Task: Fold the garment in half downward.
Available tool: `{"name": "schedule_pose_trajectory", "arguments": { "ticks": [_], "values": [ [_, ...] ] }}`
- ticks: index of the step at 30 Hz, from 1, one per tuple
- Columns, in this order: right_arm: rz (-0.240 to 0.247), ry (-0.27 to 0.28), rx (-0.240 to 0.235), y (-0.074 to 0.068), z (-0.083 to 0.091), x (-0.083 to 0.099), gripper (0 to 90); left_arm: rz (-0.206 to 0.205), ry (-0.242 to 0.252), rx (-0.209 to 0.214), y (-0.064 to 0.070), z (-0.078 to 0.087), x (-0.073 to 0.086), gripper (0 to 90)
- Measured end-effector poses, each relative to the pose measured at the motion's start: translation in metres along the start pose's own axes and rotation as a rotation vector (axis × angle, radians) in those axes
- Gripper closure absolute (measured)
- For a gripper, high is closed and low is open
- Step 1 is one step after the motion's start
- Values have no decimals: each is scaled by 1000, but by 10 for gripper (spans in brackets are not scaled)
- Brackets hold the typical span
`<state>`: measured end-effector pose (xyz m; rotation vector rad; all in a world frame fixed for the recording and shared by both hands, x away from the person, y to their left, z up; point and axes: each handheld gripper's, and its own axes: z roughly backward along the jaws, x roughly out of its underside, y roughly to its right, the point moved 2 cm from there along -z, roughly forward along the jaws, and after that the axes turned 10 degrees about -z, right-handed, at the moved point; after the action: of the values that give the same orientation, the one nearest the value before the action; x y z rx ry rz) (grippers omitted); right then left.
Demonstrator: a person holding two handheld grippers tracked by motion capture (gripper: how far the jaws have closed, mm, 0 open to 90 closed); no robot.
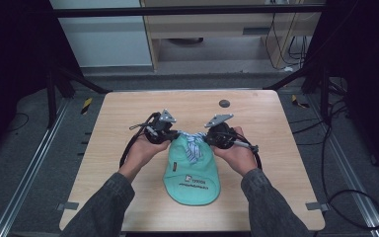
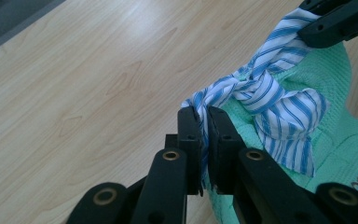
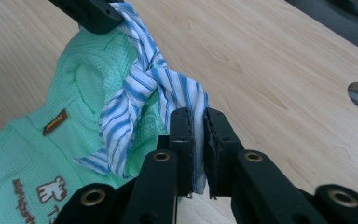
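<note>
— Mint-green cloth, that's what is under you?

— Yes, a mint-green garment (image 1: 191, 170) lies flat on the wooden table (image 1: 128, 113), between my two hands, with a printed logo near the edge closest to me. At its far end sits a blue-and-white striped tie (image 1: 192, 145), twisted into a loose knot.

— And what are your fingers doing?

— My left gripper (image 2: 204, 114) is nipped tight on one end of the striped tie; in the left gripper view the fabric bunches out just above the two black jaws, which stand almost together with only cloth between them. My right gripper (image 3: 198, 116) does the same on the other end: the right gripper view has a white band of the tie pressed between its jaws.

— So both ends are held?

— Both. From the high view the left gripper (image 1: 170, 134) and the right gripper (image 1: 212, 136) sit on either side of the knot, close together, with the tie spanning the gap between them above the garment's collar end.

— Anything else on the table?

— A small dark round hole (image 1: 224, 103) in the tabletop, beyond my right gripper, well apart from the cloth. A little brown label (image 3: 56, 122) is sewn on the garment near the knot.
</note>
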<state>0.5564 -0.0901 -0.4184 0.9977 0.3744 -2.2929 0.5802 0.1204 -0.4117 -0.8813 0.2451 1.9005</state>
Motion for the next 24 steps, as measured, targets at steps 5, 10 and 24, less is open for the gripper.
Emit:
{"name": "schedule_pose_trajectory", "arguments": {
  "ticks": [5, 10, 24],
  "values": [
    [1, 8, 4, 3, 5, -4, 825, -19, 2, -7, -3, 1, -6, 848],
    [17, 1, 8, 6, 7, -6, 825, -26, 4, 0, -4, 0, -9, 848],
    [54, 2, 19, 11, 7, -13, 823, -48, 11, -6, -8, 3, -15, 848]
  ]
}}
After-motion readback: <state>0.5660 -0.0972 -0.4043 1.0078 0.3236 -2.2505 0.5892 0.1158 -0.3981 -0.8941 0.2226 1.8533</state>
